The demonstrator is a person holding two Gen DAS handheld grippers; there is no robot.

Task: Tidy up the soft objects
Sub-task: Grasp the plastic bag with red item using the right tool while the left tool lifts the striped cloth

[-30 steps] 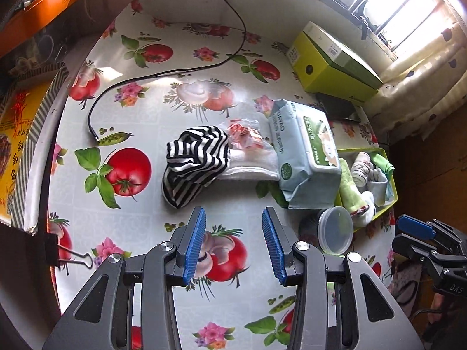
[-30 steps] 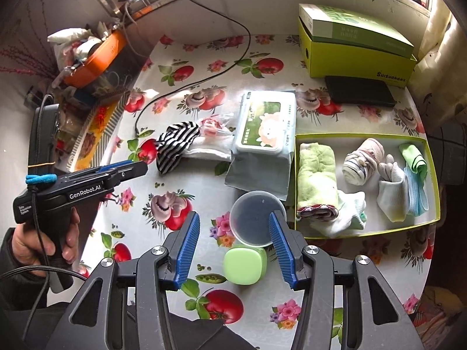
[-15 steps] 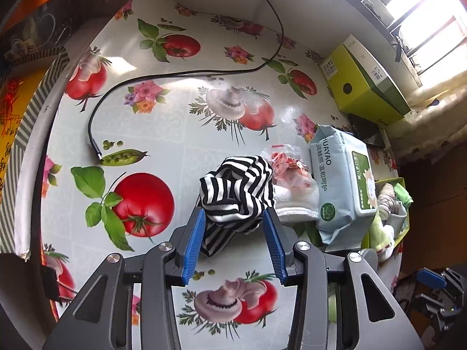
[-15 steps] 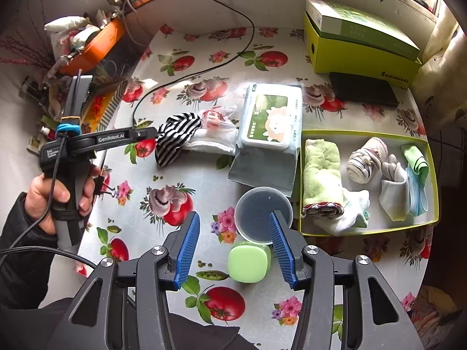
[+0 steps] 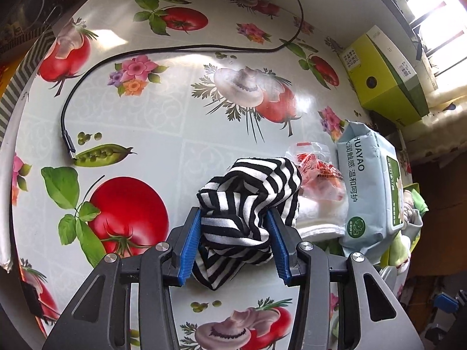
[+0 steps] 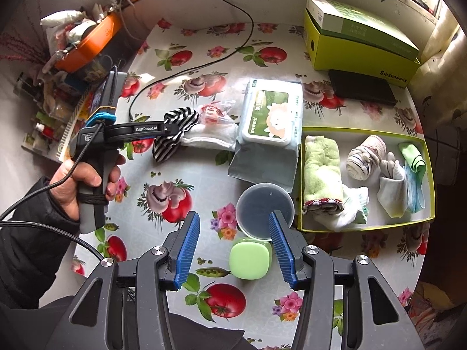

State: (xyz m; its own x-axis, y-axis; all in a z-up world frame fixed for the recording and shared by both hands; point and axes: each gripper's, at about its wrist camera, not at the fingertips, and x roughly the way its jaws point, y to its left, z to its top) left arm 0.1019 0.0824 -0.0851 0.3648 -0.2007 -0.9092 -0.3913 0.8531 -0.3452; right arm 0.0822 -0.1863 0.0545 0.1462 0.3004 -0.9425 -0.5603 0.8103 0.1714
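- Striped cloth (image 5: 248,204): black-and-white, crumpled in a heap on the counter (image 5: 163,122), left of centre in my right wrist view. I see it bunched up between the blue pads of my left tongs (image 5: 235,245).
- Left tongs: spread wide, having just finished opening. The cloth fills the gap and brushes both pads (image 5: 189,248), but I cannot tell that they press on it. A person's hand (image 6: 87,178) in a dark sleeve grips the handle.
- Just beside the cloth, on its right: a folded white towel (image 5: 321,215) with a clear bag of red-printed contents (image 5: 318,172) lying on top.
- Next outward: a pale blue pack of wet wipes (image 6: 271,116), touching the towel.
- Green tray (image 6: 364,227), right of the wipes: it holds a green towel (image 6: 319,169), rolled socks (image 6: 364,157), a white sock (image 6: 391,192) and a small green cloth (image 6: 414,157).
- Right tongs (image 6: 235,248): spread, nothing between the pads, hovering above a round grey lid (image 6: 259,207) and a small green rounded case (image 6: 248,259).
- Far edge: a yellow-green cardboard box (image 6: 359,43), a flat black case (image 6: 362,90) in front of it, and a black cable (image 5: 175,49) trailing across the tomato-print covering.
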